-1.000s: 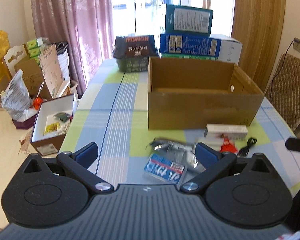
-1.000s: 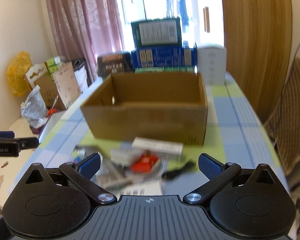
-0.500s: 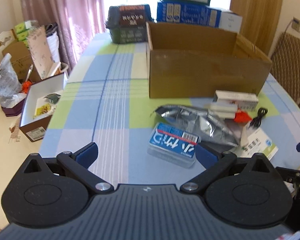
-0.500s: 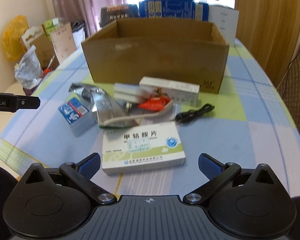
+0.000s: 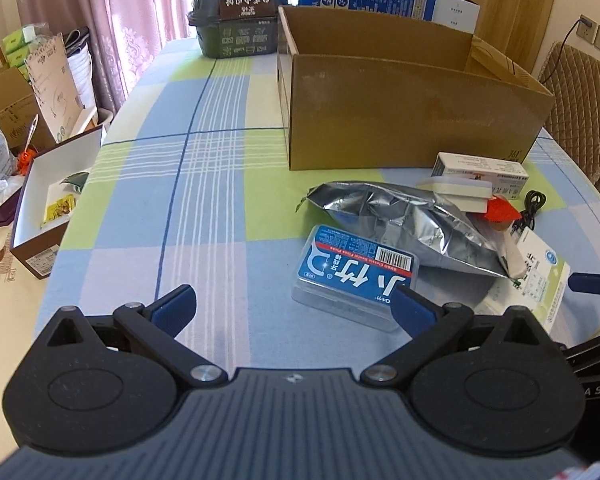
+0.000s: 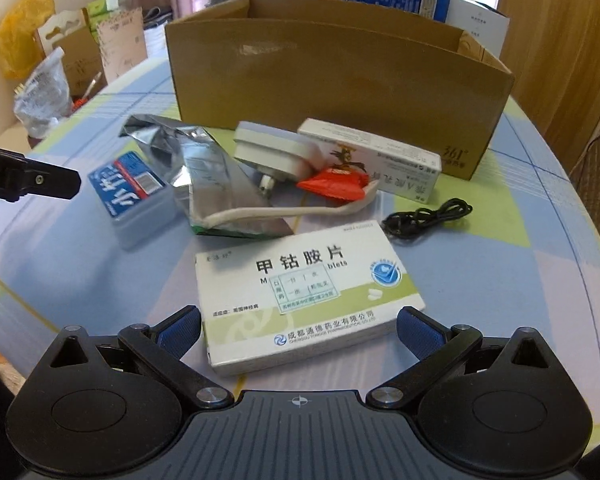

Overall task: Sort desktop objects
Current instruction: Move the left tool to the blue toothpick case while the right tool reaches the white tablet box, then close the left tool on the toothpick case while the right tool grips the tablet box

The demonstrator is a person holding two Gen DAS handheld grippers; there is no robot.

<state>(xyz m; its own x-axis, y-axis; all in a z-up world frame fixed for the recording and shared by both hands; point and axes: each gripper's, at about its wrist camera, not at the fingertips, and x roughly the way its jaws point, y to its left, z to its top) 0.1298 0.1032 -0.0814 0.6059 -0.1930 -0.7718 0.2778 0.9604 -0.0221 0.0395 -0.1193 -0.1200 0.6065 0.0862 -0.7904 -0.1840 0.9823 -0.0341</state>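
Right wrist view: white-and-green medicine box (image 6: 310, 294) lies flat at the near edge of the table, right in front of the right gripper (image 6: 299, 330), its near end sitting between the two blue fingers (image 6: 180, 326). Jaws wide apart, nothing clamped, no contact I can confirm. Looks like the approach step for the first pick; box not yet gripped.

Just beyond it: silver foil pouch (image 6: 208, 168) to the far left, a white strip lying across it, a red wrapper (image 6: 334, 184), a white plug-like block (image 6: 272, 152), and a long white carton (image 6: 374, 160) near the wall of the open cardboard box (image 6: 340, 80). Black cable (image 6: 424, 218) is coiled to the right, apart from the medicine box. Blue-labelled plastic case (image 6: 130, 188) sits left of the pouch.

Left wrist view: left gripper (image 5: 294, 308) hovers over the tablecloth (image 5: 204, 200), fingers spread, holding nothing; the blue case lies just ahead of its right finger, not between the two.

Judgement: cardboard box is likely the sorting target, and what shows of its inside looks empty, so the task is at the start. Next move calls for lowering the right gripper so the fingers straddle the medicine box's width, closing squarely, then lifting over the cardboard wall. Box is flat and light, so a shallow grip may slip.
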